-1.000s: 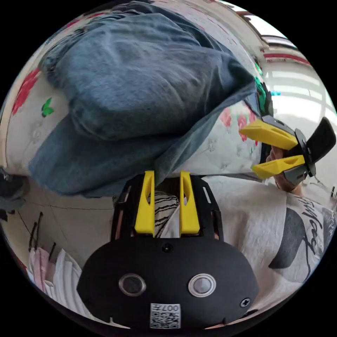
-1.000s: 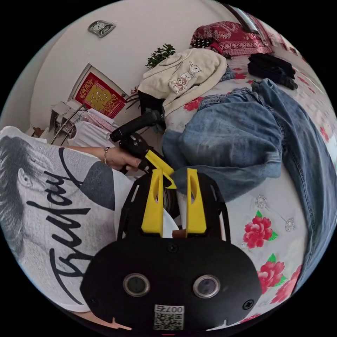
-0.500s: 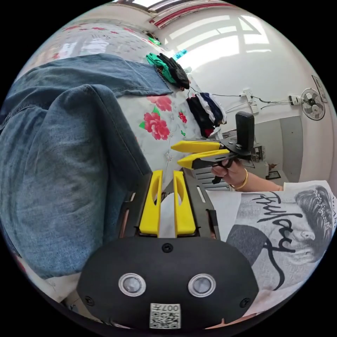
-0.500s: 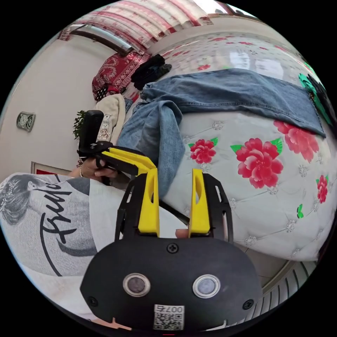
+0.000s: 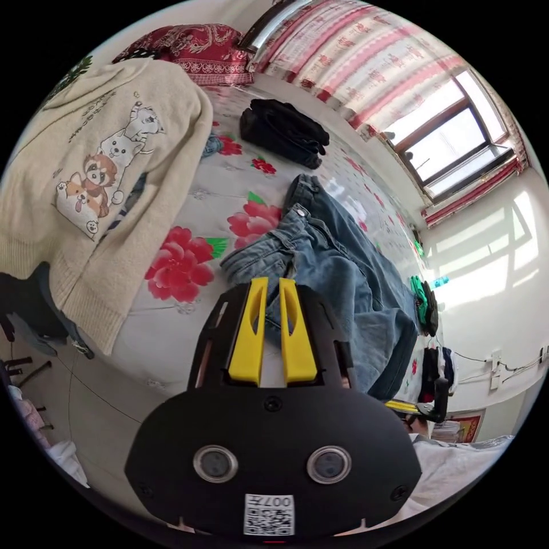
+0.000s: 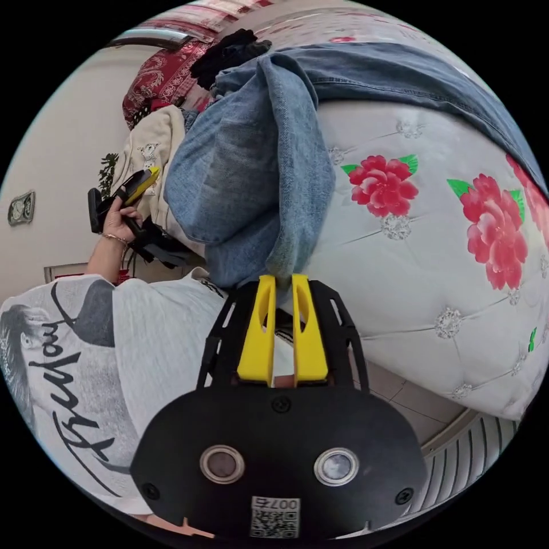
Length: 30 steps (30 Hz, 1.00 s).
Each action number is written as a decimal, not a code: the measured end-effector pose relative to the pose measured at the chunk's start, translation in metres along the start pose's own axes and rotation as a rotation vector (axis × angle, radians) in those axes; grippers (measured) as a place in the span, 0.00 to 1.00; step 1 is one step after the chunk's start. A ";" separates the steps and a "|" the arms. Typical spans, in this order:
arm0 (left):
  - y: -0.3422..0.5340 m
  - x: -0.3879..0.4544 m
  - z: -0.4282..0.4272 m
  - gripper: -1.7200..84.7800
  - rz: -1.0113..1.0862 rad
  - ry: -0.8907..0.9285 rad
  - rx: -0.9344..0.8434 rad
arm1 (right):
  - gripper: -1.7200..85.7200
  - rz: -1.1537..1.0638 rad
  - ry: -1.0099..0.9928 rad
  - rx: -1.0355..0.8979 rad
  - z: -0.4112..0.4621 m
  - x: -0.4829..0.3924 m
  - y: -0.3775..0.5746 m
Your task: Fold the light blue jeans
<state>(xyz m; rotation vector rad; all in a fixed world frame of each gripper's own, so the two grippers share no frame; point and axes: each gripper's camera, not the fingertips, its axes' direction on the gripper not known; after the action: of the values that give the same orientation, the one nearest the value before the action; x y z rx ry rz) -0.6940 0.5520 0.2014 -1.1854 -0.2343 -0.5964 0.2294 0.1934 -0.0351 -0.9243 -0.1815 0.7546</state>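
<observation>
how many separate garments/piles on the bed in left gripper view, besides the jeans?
3: cream sweater at the bed's near edge, folded black clothes beyond the light blue jeans, green-and-black pile at the far edge. More may be hidden.

We see the light blue jeans (image 5: 337,274) crumpled on the flowered bedspread at centre of the left gripper view — waistband and button toward upper centre; in the right gripper view, one folded leg (image 6: 257,171) hangs down the mattress edge, upper centre.
</observation>
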 end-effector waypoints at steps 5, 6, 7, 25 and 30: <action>0.003 -0.022 0.006 0.09 -0.052 0.026 -0.037 | 0.05 0.046 0.217 0.199 -0.082 -0.001 0.038; 0.007 -0.024 0.009 0.09 -0.050 0.035 -0.051 | 0.05 0.054 0.261 0.215 -0.095 0.000 0.042; 0.010 -0.024 0.013 0.09 -0.040 0.042 -0.071 | 0.04 0.084 0.361 0.236 -0.121 0.006 0.049; -0.013 -0.044 0.053 0.14 -0.139 0.220 -0.256 | 0.14 0.847 0.287 0.545 -0.126 0.164 0.272; -0.016 -0.059 0.038 0.04 -0.310 0.348 -0.230 | 0.13 1.003 0.187 0.594 -0.113 0.218 0.315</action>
<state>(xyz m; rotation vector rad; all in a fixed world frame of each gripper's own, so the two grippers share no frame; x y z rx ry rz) -0.7466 0.6016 0.2004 -1.2515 -0.0521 -1.1125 0.2789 0.3795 -0.3844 -0.4603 0.6973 1.5245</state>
